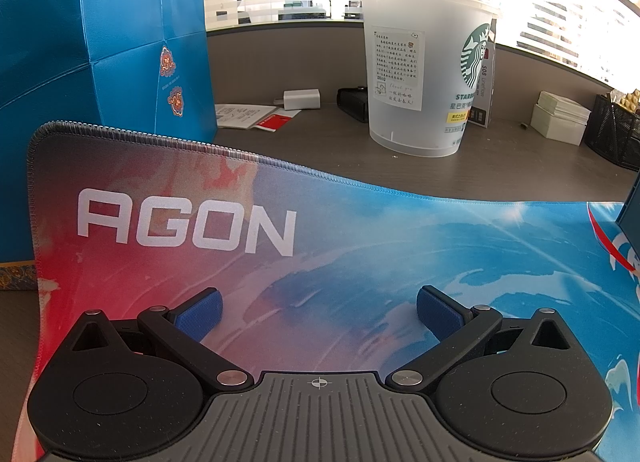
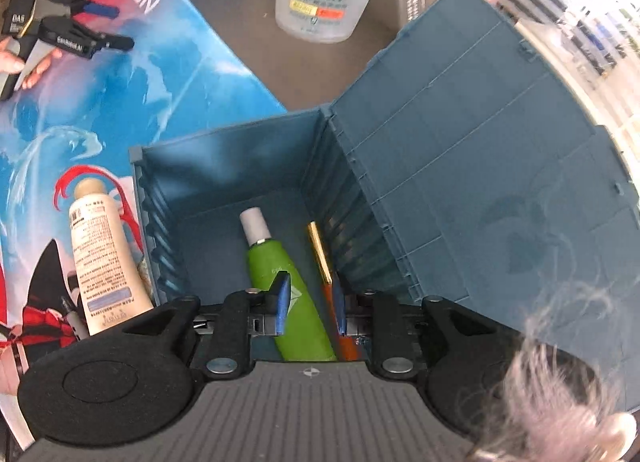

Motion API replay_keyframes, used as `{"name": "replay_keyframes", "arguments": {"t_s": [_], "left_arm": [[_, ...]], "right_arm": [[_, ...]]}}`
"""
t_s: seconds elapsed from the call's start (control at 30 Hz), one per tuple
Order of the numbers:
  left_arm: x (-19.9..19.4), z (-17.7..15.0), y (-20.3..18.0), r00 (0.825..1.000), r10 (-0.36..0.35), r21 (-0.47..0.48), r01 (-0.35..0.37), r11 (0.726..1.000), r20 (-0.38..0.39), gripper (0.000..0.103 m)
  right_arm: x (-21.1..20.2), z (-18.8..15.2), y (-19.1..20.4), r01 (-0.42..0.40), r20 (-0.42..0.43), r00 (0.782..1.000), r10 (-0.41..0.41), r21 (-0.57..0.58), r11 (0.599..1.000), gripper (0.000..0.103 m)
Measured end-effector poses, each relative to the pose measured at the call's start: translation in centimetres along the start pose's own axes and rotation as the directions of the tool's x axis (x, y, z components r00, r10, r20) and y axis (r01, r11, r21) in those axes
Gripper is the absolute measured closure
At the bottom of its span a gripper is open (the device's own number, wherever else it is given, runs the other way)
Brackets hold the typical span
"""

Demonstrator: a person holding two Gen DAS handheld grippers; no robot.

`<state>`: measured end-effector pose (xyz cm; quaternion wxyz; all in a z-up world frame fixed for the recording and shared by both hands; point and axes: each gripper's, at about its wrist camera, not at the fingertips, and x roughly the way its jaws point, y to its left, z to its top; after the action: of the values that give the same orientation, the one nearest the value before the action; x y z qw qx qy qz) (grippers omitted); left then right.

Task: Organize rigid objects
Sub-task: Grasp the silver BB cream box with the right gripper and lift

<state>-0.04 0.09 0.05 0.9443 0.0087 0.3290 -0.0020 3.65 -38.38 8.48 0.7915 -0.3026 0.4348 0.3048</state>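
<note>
My right gripper (image 2: 310,308) hangs over the open blue storage box (image 2: 224,165), its jaws partly apart and holding nothing. Below them a green tube (image 2: 280,266) with a grey cap and an orange-and-gold pen (image 2: 322,254) lie on the box floor. A cream tube (image 2: 102,250) lies on the mat just left of the box, with a dark pen (image 2: 74,316) beside it. My left gripper (image 1: 318,312) is open and empty, low over the AGON desk mat (image 1: 360,246); it also shows in the right wrist view (image 2: 104,25).
The box lid (image 2: 480,165) stands open to the right. A Starbucks cup (image 1: 420,81) stands behind the mat, a blue gift bag (image 1: 100,49) at the left. A white box (image 1: 560,117) and a black mesh basket (image 1: 616,129) sit at the right.
</note>
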Motion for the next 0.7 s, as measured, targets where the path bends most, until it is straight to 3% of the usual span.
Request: {"name": "replay_keyframes", "arguments": {"t_s": [0.17, 0.3, 0.37, 0.43, 0.57, 0.7], "left_arm": [[0.0, 0.0, 0.0, 1.000, 0.000, 0.000, 0.000, 1.000, 0.000, 0.000], [0.0, 0.0, 0.0, 1.000, 0.000, 0.000, 0.000, 1.000, 0.000, 0.000], [0.0, 0.0, 0.0, 1.000, 0.000, 0.000, 0.000, 1.000, 0.000, 0.000], [0.0, 0.0, 0.0, 1.000, 0.000, 0.000, 0.000, 1.000, 0.000, 0.000], [0.0, 0.0, 0.0, 1.000, 0.000, 0.000, 0.000, 1.000, 0.000, 0.000], [0.0, 0.0, 0.0, 1.000, 0.000, 0.000, 0.000, 1.000, 0.000, 0.000]], "right_arm": [[-3.7, -0.5, 1.6, 0.025, 0.144, 0.989, -0.027, 0.020, 0.999, 0.077], [-7.3, -1.9, 5.1, -0.002, 0.334, 0.942, -0.012, 0.042, 0.999, 0.069], [-8.3, -3.0, 7.6, -0.034, 0.423, 0.906, 0.016, 0.036, 0.999, 0.045], [-8.6, -4.3, 10.4, -0.025, 0.476, 0.879, 0.017, 0.010, 1.000, 0.029], [-7.7, -7.1, 13.4, 0.040, 0.448, 0.893, -0.048, 0.027, 0.999, 0.008], [-6.8, -10.4, 12.3, 0.006, 0.376, 0.925, -0.054, 0.128, 0.992, 0.005]]}}
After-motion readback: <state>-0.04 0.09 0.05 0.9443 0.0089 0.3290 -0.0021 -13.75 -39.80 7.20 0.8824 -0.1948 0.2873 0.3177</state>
